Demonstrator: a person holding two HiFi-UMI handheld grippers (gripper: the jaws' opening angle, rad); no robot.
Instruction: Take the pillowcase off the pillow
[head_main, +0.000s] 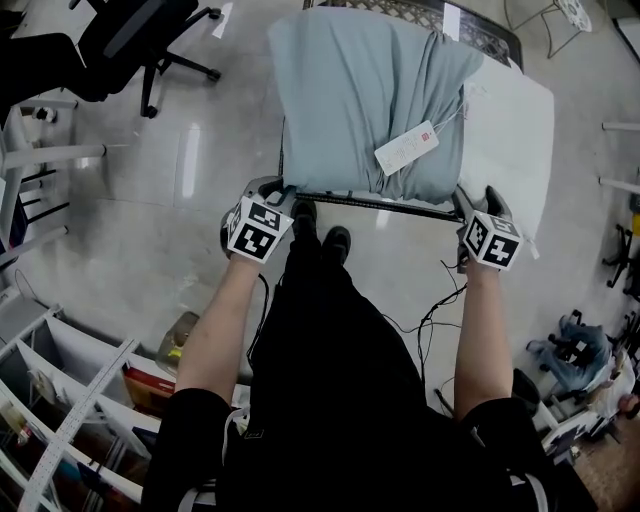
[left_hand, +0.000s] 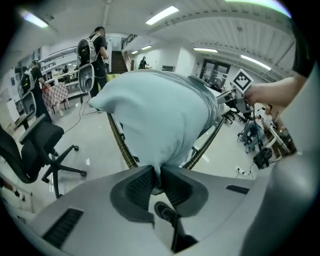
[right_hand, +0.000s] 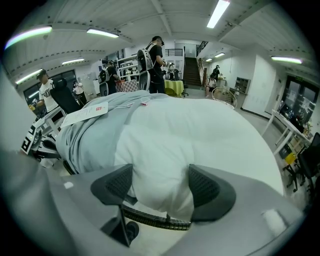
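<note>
Two tongs are engaged along the near edge of the bench (head_main: 380, 203), a wire-topped frame that carries the pillow (head_main: 512, 120) and its pale blue-grey pillowcase (head_main: 360, 90). The left tongs (left_hand: 159, 176) are nearly together and pinch a thin fold of the pillowcase at its near left corner; the fabric rises from between the pads in a taut peak. The right tongs (right_hand: 160, 186) stand wide and are clamped on the bare white near right corner of the pillow, whose filling bulges between the two pads. Status of the task: partly done. The white pillow is exposed along the right side of the bench, and the pillowcase is gathered into folds where it meets that exposed part, just beside a white label (head_main: 406, 148) lying on the fabric. The larger part of the pillow, from the middle to the left end, remains inside the pillowcase. Remaining work, as judged from this arrangement: draw the two grips apart so that the pillowcase slides off leftward while the pillow is held at the right, then free the last covered end. Neither item hangs over the floor (head_main: 150, 180); both rest on the bench.
</note>
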